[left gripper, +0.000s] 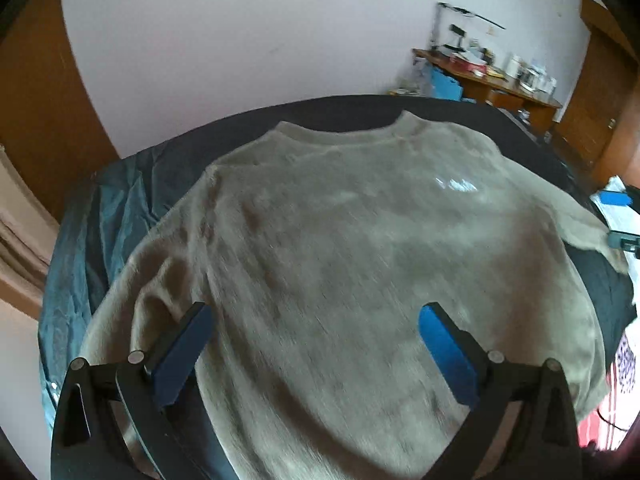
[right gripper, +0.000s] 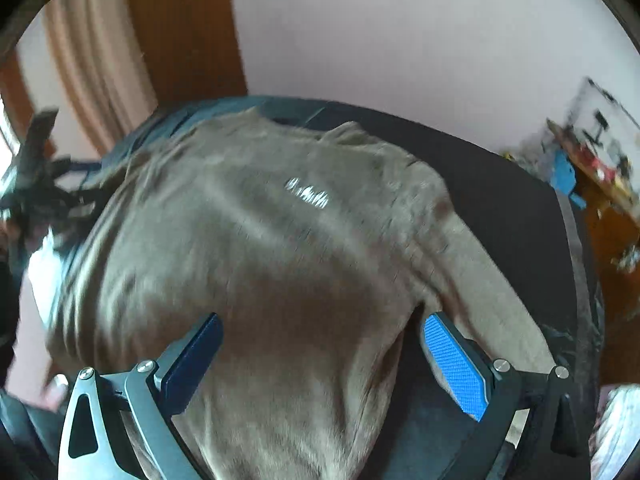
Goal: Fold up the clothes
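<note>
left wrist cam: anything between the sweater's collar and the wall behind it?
Only a strip of the dark bed cover lies between the sweater's collar and the pale wall; nothing rests on that strip in the left wrist view.

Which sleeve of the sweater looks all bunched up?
The sleeve by the teal sheet, left in the left wrist view, is wrinkled. The other sleeve lies spread flat toward the right edge.

sweater (left gripper: 360, 260): soft, matt, fuzzy knit cloth
bed cover (left gripper: 92, 240): thin blue-grey cloth, creased, faint sheen
left gripper (left gripper: 316, 340): matt black plastic arms, smooth blue pads
right gripper (right gripper: 324, 356): dull metal arms, textured blue pads
desk (left gripper: 516, 92): brown wood
</note>
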`<state>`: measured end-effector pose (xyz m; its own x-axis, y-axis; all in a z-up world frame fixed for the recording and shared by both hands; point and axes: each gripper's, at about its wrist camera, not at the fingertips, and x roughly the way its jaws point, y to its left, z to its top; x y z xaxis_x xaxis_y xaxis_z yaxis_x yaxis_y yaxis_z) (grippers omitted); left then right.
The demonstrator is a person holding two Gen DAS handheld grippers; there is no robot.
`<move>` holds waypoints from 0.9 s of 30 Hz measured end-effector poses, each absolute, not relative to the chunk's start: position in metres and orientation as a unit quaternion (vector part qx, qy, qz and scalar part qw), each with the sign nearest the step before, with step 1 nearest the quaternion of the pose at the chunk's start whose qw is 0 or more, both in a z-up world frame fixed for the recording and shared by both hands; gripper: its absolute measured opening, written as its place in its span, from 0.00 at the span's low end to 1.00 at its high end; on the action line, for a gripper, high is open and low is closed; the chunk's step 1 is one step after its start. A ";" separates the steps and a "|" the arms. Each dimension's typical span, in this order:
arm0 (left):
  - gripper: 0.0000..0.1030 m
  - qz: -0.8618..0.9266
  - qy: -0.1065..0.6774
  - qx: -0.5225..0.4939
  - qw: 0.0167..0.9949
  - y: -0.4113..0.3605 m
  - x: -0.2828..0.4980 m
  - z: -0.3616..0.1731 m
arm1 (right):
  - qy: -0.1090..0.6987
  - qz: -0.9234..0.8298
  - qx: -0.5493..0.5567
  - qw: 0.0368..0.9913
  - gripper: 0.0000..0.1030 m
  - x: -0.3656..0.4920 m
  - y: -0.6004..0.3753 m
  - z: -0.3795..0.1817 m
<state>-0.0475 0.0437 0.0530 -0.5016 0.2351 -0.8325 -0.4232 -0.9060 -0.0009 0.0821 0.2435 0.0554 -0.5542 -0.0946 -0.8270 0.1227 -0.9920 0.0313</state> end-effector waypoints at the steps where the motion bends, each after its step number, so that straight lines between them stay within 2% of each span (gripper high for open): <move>1: 1.00 0.860 0.102 -0.463 0.187 0.044 -0.055 0.055 | 0.000 -0.882 0.468 0.059 0.99 0.073 0.247 0.060; 8: 1.00 0.857 0.064 -0.480 0.174 0.046 -0.123 0.055 | -0.159 -0.869 0.461 0.085 0.99 -0.003 0.274 0.078; 13: 1.00 0.848 0.029 -0.507 0.148 0.056 -0.176 0.028 | -0.184 -0.868 0.452 0.091 0.99 -0.066 0.263 0.060; 20: 1.00 0.846 0.063 -0.519 0.101 0.091 -0.226 -0.016 | -0.145 -0.864 0.479 0.050 0.98 -0.141 0.240 0.000; 22: 1.00 0.848 0.072 -0.517 0.088 0.098 -0.236 -0.024 | -0.132 -0.860 0.491 0.043 0.89 -0.155 0.233 -0.021; 27: 1.00 0.848 0.073 -0.522 0.064 0.107 -0.261 -0.040 | -0.108 -0.857 0.504 0.005 0.88 -0.183 0.232 -0.056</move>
<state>-0.2613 0.1066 -0.0405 -0.4471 0.0323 -0.8939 -0.1840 -0.9813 0.0565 -0.1833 0.2318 -0.0557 -0.4927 -0.1178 -0.8622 -0.0993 -0.9767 0.1902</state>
